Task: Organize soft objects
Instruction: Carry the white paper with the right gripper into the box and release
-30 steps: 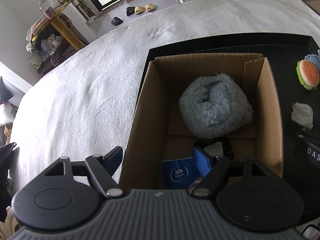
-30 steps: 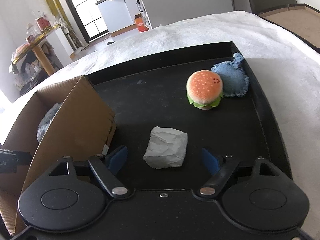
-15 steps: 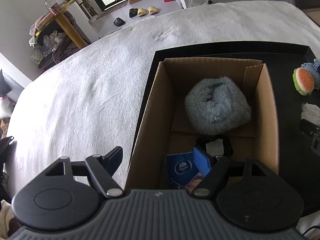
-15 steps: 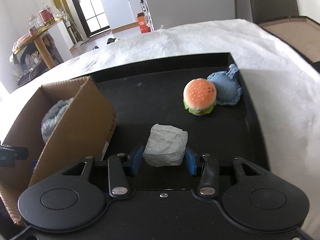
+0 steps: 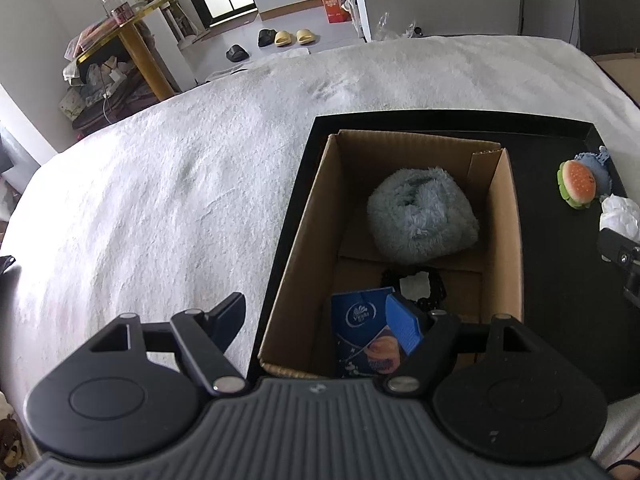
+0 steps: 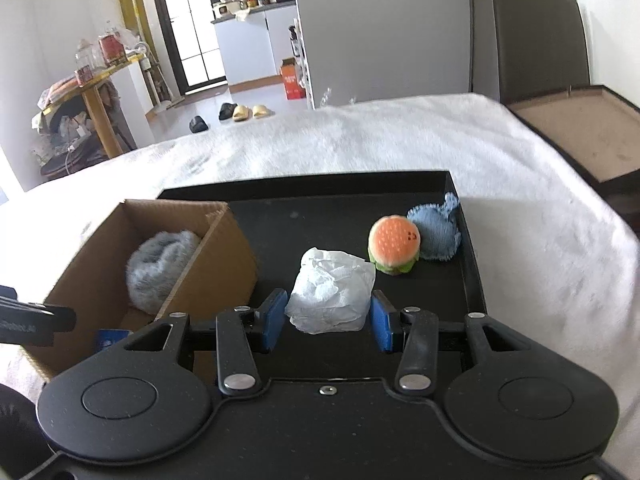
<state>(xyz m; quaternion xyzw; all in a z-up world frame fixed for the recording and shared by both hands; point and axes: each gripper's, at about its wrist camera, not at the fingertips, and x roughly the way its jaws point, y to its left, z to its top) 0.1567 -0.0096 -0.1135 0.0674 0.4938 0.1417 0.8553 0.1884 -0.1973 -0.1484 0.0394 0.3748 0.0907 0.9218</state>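
My right gripper (image 6: 328, 318) is shut on a crumpled white tissue wad (image 6: 330, 294) and holds it above the black tray (image 6: 320, 224). A plush burger (image 6: 394, 244) and a blue denim pad (image 6: 436, 234) lie at the tray's far right. The cardboard box (image 5: 304, 240) stands on the tray's left and holds a fluffy grey-blue plush (image 5: 420, 214), a blue tissue pack (image 5: 362, 332) and a black scrunchie (image 5: 416, 280). My left gripper (image 5: 320, 320) is open and empty over the box's near left corner.
The tray lies on a white fuzzy cover (image 5: 160, 200). A brown open box (image 6: 580, 140) sits off the far right. The floor behind has slippers (image 6: 248, 112) and a cluttered yellow table (image 6: 92, 92).
My right gripper closed on the tissue wad and lifted it off the tray. My left gripper pulled back and up from the box, staying open.
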